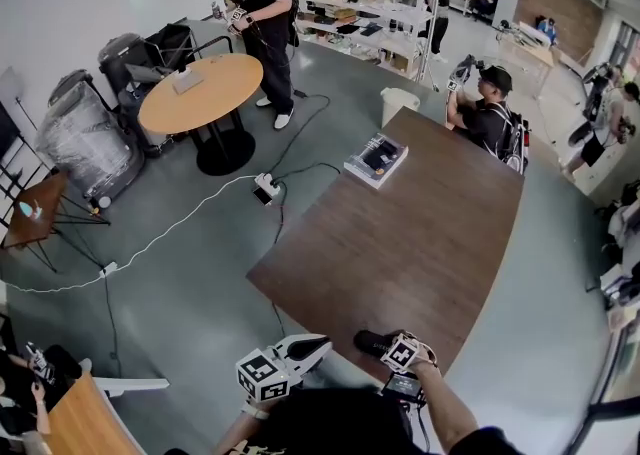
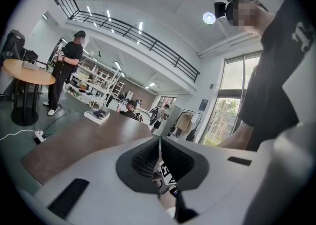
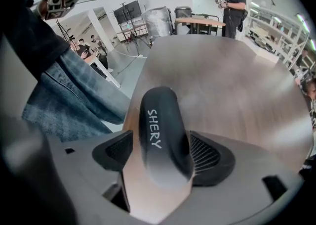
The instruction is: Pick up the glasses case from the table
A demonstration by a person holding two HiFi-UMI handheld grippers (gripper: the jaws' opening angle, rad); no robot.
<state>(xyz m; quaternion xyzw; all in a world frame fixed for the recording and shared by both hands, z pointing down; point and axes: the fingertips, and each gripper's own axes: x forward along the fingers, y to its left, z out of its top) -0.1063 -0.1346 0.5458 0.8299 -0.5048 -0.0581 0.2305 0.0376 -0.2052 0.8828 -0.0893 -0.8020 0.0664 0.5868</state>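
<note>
we see brown table mid-frame | glasses case on its bottom edge, right gripper at it | left gripper lower centre, beside table | box on upper corner | round table upper left

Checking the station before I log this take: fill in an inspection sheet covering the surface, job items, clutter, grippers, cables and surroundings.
Surface: brown table with rounded corners.
Job's things: black glasses case lying at the table's near edge, between the right gripper's jaws.
Clutter: flat box at the table's far left corner.
Grippers: right gripper open, pads not pressing the case; left gripper shut, nothing held.
Cables: white cable across the floor to a power strip; nothing seen on the table.
Surroundings: round table, shelves, a standing person, a seated person at the table's far end.
</note>
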